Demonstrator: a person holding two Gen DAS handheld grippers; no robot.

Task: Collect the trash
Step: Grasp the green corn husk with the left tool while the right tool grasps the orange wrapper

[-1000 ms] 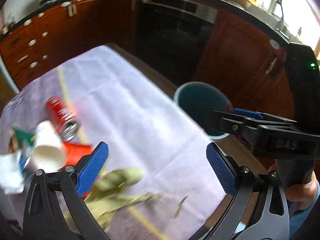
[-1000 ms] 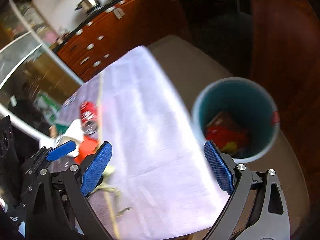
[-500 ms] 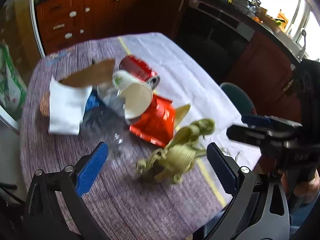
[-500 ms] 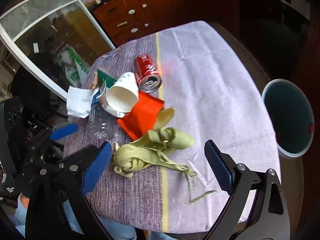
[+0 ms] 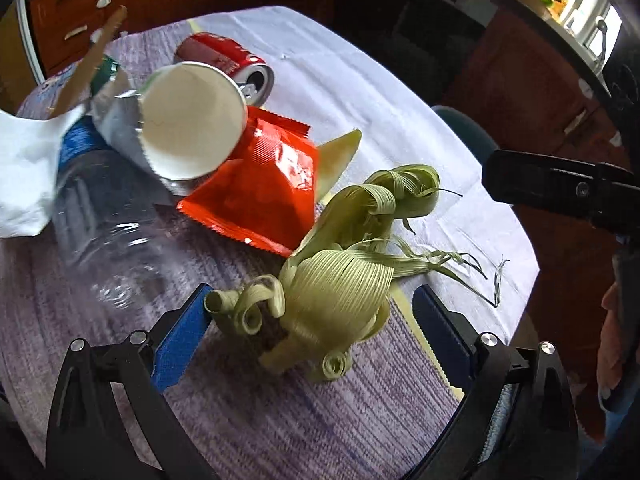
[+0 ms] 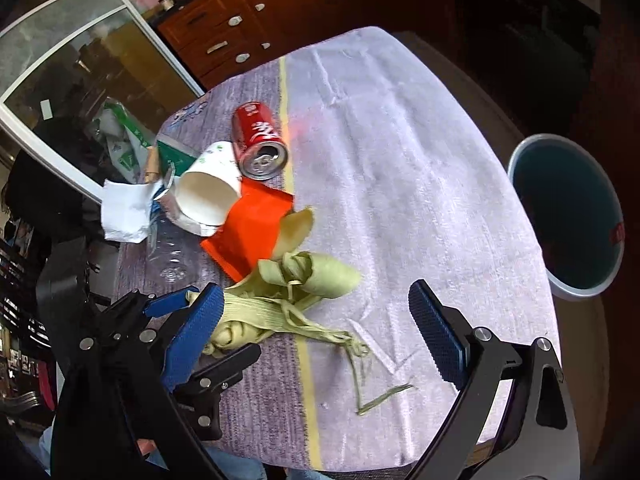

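Left gripper [image 5: 312, 336] has swung from teal bin [image 6: 568, 216] onto pale green corn husks [image 5: 340, 280], fingers spread, nothing held; right gripper [image 6: 316, 328] likewise open, empty; next pickup imminent

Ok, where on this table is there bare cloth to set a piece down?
Bare: the pale cloth between the red can and the teal bin, and the front strip nearer than the corn husks. Crowded: the left side, where paper cup, red wrapper, clear bottle and napkin overlap.

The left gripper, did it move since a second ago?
Yes. The left gripper moved away from the bin, back over the table toward the corn husks, which now sit between its open fingers.
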